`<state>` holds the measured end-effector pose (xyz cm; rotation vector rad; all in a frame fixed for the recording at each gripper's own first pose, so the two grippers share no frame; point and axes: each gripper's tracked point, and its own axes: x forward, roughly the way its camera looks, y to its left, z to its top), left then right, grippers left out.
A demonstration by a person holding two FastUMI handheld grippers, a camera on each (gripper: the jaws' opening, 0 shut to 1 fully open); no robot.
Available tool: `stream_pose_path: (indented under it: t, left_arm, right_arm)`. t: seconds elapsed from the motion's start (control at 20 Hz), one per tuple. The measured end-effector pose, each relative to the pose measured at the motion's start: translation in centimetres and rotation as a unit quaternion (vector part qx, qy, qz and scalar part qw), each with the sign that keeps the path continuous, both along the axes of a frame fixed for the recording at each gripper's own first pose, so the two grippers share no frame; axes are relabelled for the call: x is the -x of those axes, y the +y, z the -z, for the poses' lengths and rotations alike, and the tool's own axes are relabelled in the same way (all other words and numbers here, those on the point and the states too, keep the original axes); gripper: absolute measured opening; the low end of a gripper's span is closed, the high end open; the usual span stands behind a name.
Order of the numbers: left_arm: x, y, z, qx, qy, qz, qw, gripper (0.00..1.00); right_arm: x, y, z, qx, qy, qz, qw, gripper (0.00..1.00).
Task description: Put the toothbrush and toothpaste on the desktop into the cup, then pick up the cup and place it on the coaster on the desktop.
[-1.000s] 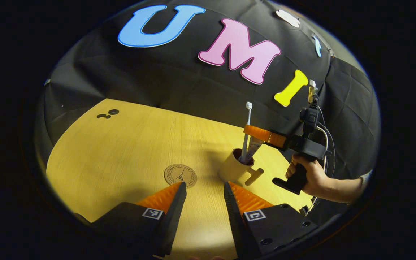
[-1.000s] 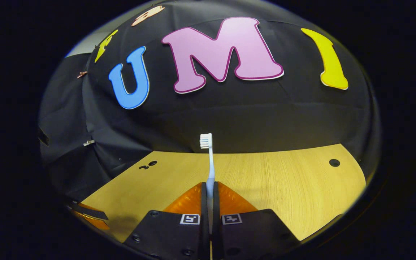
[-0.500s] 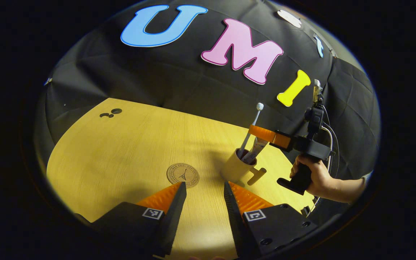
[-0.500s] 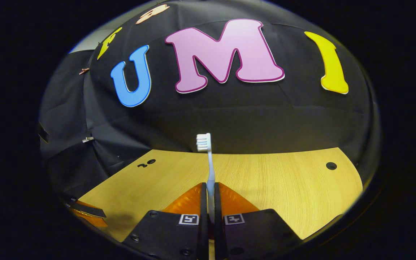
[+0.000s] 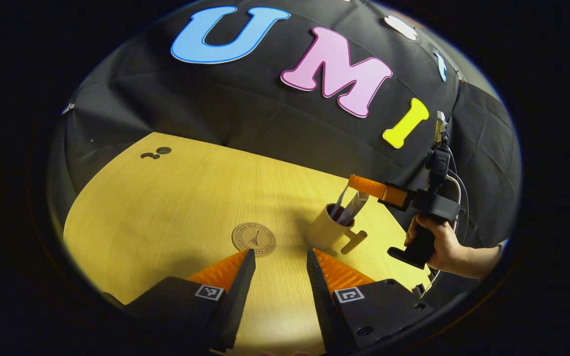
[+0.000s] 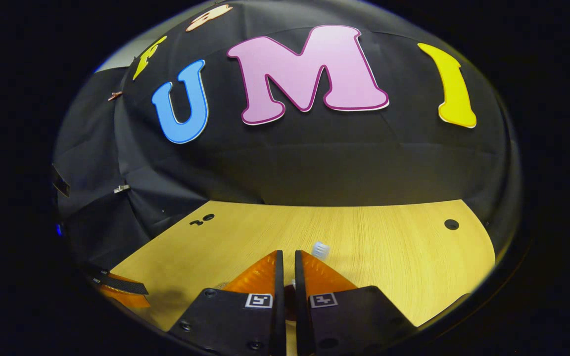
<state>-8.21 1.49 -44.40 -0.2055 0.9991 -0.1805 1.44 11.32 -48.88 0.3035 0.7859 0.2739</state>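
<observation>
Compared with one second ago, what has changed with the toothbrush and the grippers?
The toothbrush has dropped from upright in the right gripper into the cup, beside the toothpaste; its head now leans right of the fingers. Cup, coaster and open left gripper stayed put.

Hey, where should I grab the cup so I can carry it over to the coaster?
Judging from the left gripper view, take the cup by its handle, which juts out toward the near right, away from the coaster. Come in low from that side. The toothbrush and toothpaste stick up out of the mouth, with the right gripper above, so a rim grip looks crowded.
</observation>
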Motion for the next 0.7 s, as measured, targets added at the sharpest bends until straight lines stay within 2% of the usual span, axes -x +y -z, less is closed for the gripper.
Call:
stream_pose_path:
  t: [0.05, 0.1, 0.15, 0.2, 0.25, 0.3, 0.35, 0.4, 0.45, 0.5, 0.55, 0.6, 0.65, 0.7]
  left_arm:
    - [0.0, 0.0, 0.0, 0.002, 0.001, 0.0, 1.0, 0.66]
    - [0.0, 0.0, 0.0, 0.002, 0.002, 0.0, 1.0, 0.66]
    - [0.0, -0.1, 0.0, 0.003, 0.002, 0.001, 1.0, 0.66]
    - [-0.1, -0.1, 0.2, 0.003, 0.001, 0.002, 1.0, 0.66]
    - [-0.1, -0.2, 0.1, 0.004, 0.0, 0.003, 1.0, 0.66]
    - [-0.1, -0.2, 0.1, 0.006, -0.001, 0.003, 1.0, 0.66]
    - [0.0, -0.2, 0.0, 0.007, -0.001, 0.004, 1.0, 0.67]
    - [0.0, -0.2, 0.1, 0.008, -0.001, 0.004, 1.0, 0.67]
    - [-0.1, -0.2, 0.1, 0.01, -0.002, 0.004, 1.0, 0.67]
    - [-0.1, -0.2, 0.0, 0.011, -0.004, 0.004, 1.0, 0.67]
    - [-0.2, -0.2, 0.0, 0.013, -0.004, 0.003, 1.0, 0.66]
    - [-0.2, -0.2, 0.0, 0.015, -0.005, 0.002, 1.0, 0.67]
    - [-0.2, -0.1, -0.1, 0.018, -0.007, 0.002, 1.0, 0.67]
    - [-0.1, 0.1, -0.1, 0.02, -0.009, 0.001, 1.0, 0.67]
  right_arm:
    - [0.1, -0.1, -0.2, -0.002, 0.003, 0.002, 1.0, 0.06]
    - [0.1, -0.5, -0.6, -0.005, 0.003, 0.006, 1.0, 0.17]
    - [0.0, -0.8, -1.4, -0.013, 0.0, 0.013, 1.0, 0.17]
    - [-0.3, -1.0, -2.3, -0.025, -0.004, 0.02, 0.999, 0.07]
    - [-0.3, -1.6, -3.0, -0.033, -0.005, 0.029, 0.999, 0.22]
    - [-0.2, -2.2, -3.7, -0.039, -0.006, 0.037, 0.999, 0.14]
    - [-0.1, -2.9, -4.1, -0.037, -0.004, 0.04, 0.999, 0.28]
    - [0.3, -3.5, -4.5, -0.027, 0.0, 0.036, 0.999, 0.17]
    - [0.7, -4.2, -4.7, -0.012, 0.003, 0.029, 1.0, 0.17]
    - [1.4, -4.9, -4.8, 0.001, 0.007, 0.021, 1.0, 0.28]
    - [1.9, -5.3, -4.9, 0.009, 0.013, 0.013, 1.0, 0.28]
    - [2.5, -5.7, -4.9, 0.015, 0.022, 0.007, 1.0, 0.2]
    - [3.1, -6.1, -4.8, 0.021, 0.03, -0.001, 0.999, 0.35]
    - [3.7, -6.2, -4.7, 0.026, 0.041, -0.012, 0.999, 0.37]
